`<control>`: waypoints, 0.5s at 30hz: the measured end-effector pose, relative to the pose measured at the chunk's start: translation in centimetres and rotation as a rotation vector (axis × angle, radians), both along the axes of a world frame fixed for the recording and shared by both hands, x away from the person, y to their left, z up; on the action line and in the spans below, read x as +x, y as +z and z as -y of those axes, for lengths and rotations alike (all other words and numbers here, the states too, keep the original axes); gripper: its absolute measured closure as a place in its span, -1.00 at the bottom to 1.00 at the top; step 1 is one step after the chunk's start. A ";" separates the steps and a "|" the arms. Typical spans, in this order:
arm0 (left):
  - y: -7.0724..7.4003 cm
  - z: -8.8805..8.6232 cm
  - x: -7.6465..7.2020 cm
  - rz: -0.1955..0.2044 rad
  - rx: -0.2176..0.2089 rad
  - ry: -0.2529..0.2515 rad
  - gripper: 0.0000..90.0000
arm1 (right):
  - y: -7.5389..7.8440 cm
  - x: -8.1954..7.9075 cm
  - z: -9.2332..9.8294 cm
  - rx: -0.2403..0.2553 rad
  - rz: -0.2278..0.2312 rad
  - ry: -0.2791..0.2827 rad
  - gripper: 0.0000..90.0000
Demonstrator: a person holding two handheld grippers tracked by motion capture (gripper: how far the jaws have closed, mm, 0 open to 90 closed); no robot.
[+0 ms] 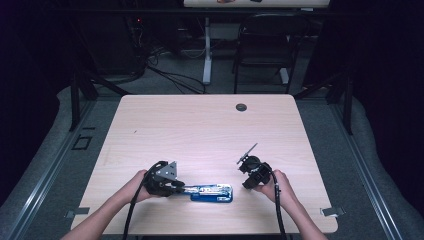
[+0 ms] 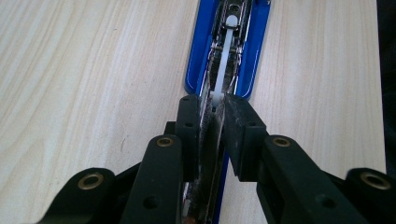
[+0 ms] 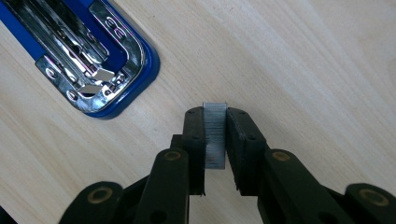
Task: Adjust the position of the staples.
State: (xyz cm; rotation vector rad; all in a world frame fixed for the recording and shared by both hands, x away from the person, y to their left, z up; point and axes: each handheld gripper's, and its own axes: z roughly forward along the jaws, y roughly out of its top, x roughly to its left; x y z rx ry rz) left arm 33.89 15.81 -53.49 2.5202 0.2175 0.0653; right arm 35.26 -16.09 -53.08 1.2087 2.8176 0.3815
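While left fingers [image 2: 208, 126] clamp stapler [image 2: 227, 46] | right fingers [image 3: 215, 135] pinch staple strip [image 3: 215, 135] beside it

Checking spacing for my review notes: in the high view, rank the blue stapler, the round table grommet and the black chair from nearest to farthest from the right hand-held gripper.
1. Blue stapler: just left of the right hand-held gripper, at the table's near edge.
2. Round grommet: at the table's far edge.
3. Black chair: on the floor beyond the table.
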 end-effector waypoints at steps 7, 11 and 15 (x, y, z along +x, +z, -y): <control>0.0 0.0 0.0 0.005 0.001 0.000 0.69 | 0.5 -0.3 -0.3 0.036 0.031 0.035 0.74; 0.0 0.0 0.0 0.005 0.001 0.000 0.69 | 0.7 -0.4 -0.4 0.038 0.038 0.045 0.74; 0.0 0.0 0.0 0.005 -0.001 0.002 0.69 | 0.8 -0.4 -0.5 0.043 0.046 0.048 0.74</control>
